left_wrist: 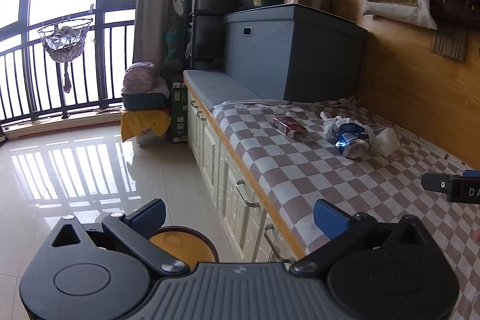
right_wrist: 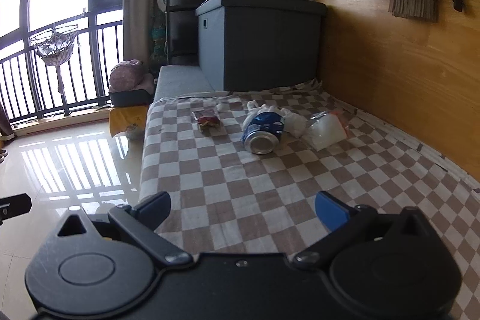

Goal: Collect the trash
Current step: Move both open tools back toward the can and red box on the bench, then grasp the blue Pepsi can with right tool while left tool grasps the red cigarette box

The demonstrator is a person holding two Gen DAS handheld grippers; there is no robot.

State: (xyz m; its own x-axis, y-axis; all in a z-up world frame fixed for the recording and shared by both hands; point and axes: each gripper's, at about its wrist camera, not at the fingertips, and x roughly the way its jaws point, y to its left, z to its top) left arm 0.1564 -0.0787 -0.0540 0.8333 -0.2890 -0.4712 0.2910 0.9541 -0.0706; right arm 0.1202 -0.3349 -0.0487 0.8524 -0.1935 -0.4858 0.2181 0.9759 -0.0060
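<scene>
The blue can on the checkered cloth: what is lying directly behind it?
Behind the crushed blue can lies crumpled white plastic, touching it; a clear plastic bag sits farther right on the checkered cloth. Anything under the can or the plastic is covered.

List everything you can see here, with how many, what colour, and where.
crushed blue aluminium can: 1, blue and silver, lying on its side mid-cloth
crumpled white plastic bags: a clump, count unclear, white, behind the can
clear plastic pouch: 1, clear with orange edge, wall side of the can
red snack packet: 1, red, window side of the can
checkered cloth: 1, brown and white, over the bench
grey storage box: 1, grey, far end of bench
round bin with wooden lid: 1, dark rim, on the floor by the drawers
left gripper: 1, black, blue pads, jaws open
right gripper: 1, black, blue pads, jaws open
</scene>
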